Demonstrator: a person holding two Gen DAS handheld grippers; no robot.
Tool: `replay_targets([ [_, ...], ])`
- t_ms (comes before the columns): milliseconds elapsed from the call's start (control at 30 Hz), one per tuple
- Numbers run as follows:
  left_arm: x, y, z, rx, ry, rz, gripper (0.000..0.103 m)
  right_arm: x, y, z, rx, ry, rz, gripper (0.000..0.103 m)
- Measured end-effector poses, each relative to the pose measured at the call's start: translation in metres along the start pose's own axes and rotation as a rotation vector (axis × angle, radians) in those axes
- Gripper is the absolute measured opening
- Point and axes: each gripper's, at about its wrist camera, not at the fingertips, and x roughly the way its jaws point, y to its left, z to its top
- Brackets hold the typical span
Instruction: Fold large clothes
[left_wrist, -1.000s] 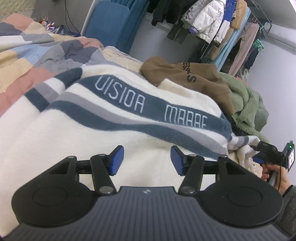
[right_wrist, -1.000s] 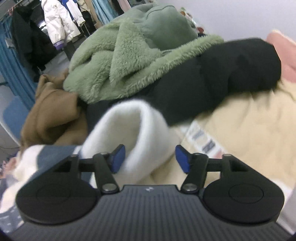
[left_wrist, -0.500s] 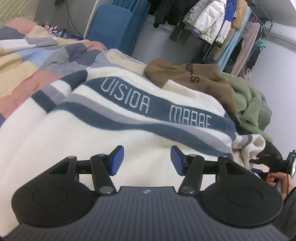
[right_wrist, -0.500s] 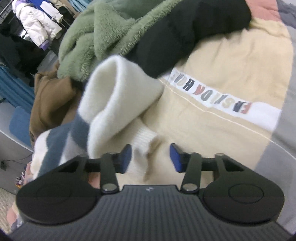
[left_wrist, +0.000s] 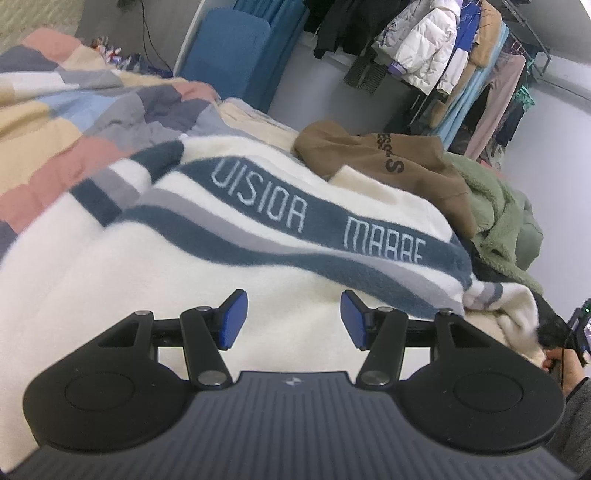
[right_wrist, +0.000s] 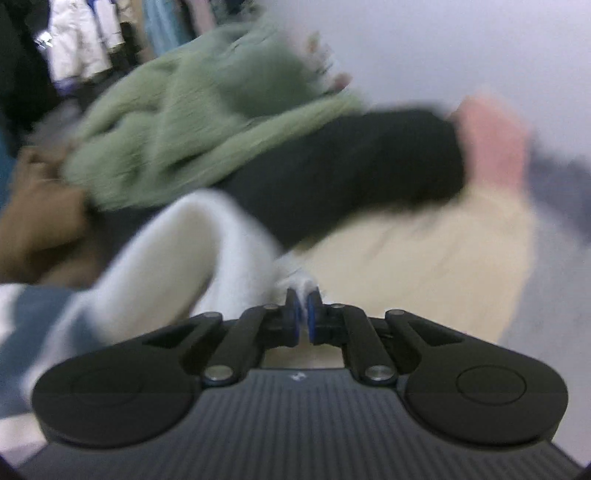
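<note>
A large cream fleece sweater (left_wrist: 155, 258) with navy and grey stripes and pale lettering lies spread on the bed. My left gripper (left_wrist: 291, 317) hovers open just above its cream body, nothing between the blue pads. In the blurred right wrist view, my right gripper (right_wrist: 303, 314) is shut on the white cuff (right_wrist: 295, 282) of the sweater's sleeve (right_wrist: 184, 251), which arches up to the left. At the right edge of the left wrist view, the right gripper (left_wrist: 554, 334) and the hand holding it show at the sleeve end.
A brown hoodie (left_wrist: 384, 155), a green fleece jacket (left_wrist: 498, 210) and a black garment (right_wrist: 351, 173) are piled behind the sweater. A patchwork quilt (left_wrist: 74, 118) covers the bed; a beige sheet (right_wrist: 424, 258) lies to the right. A clothes rack (left_wrist: 443, 55) and blue panel (left_wrist: 225, 55) stand behind.
My right gripper went from open beside the sleeve to shut on its white cuff, swinging as it closed. The left gripper stayed open and barely moved.
</note>
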Motion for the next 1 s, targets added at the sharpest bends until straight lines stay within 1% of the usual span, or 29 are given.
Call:
replay_targets([
  [100, -0.007, 0.004, 0.006, -0.010, -0.023, 0.010, 0.062, 0.008, -0.027, 0.007, 0.046, -0.048, -0.144, 0.007],
  [167, -0.012, 0.009, 0.012, -0.017, -0.036, 0.019, 0.062, 0.014, -0.043, 0.007, 0.054, -0.073, -0.222, 0.007],
  [233, -0.020, 0.015, 0.020, -0.026, -0.057, 0.043, 0.062, 0.022, -0.056, 0.005, 0.053, -0.070, -0.264, 0.007],
  [267, -0.023, 0.019, 0.023, -0.029, -0.065, 0.053, 0.062, 0.026, -0.065, 0.002, 0.059, -0.055, -0.268, 0.007],
  [367, -0.031, 0.033, 0.038, -0.018, -0.087, 0.126, 0.062, 0.034, -0.076, -0.002, 0.067, -0.037, -0.239, 0.007],
  [400, -0.032, 0.040, 0.044, -0.021, -0.082, 0.165, 0.062, 0.033, -0.077, -0.002, 0.057, -0.038, -0.235, 0.008],
  [433, -0.032, 0.047, 0.049, -0.034, -0.074, 0.185, 0.062, 0.034, -0.074, -0.002, 0.043, -0.039, -0.234, 0.008],
  [500, -0.032, 0.068, 0.057, -0.096, -0.053, 0.216, 0.062, 0.029, -0.073, -0.006, 0.037, -0.049, -0.224, 0.010],
  [567, -0.033, 0.089, 0.063, -0.153, -0.040, 0.240, 0.062, 0.023, -0.075, -0.006, 0.060, -0.053, -0.205, 0.011],
  [633, -0.035, 0.112, 0.069, -0.220, -0.028, 0.266, 0.062, 0.019, -0.073, -0.002, 0.079, -0.048, -0.190, 0.021],
  [667, -0.036, 0.122, 0.072, -0.247, -0.023, 0.270, 0.062, 0.014, -0.072, -0.001, 0.089, -0.048, -0.167, 0.041],
  [700, -0.037, 0.134, 0.073, -0.286, -0.021, 0.277, 0.062, 0.008, -0.070, -0.002, 0.101, -0.052, -0.142, 0.059],
  [733, -0.038, 0.144, 0.072, -0.323, -0.017, 0.282, 0.062, 0.001, -0.068, -0.002, 0.110, -0.059, -0.117, 0.062],
  [833, -0.035, 0.173, 0.064, -0.457, 0.021, 0.281, 0.062, -0.015, -0.058, 0.001, 0.103, -0.044, -0.095, 0.063],
  [900, -0.030, 0.187, 0.057, -0.543, 0.063, 0.254, 0.062, -0.031, -0.047, 0.003, 0.105, -0.042, -0.064, 0.063],
  [933, -0.029, 0.192, 0.053, -0.578, 0.068, 0.242, 0.062, -0.039, -0.040, 0.003, 0.096, -0.041, -0.049, 0.063],
  [1000, -0.031, 0.196, 0.047, -0.620, 0.067, 0.226, 0.062, -0.061, -0.020, 0.001, 0.036, -0.048, 0.015, 0.063],
])
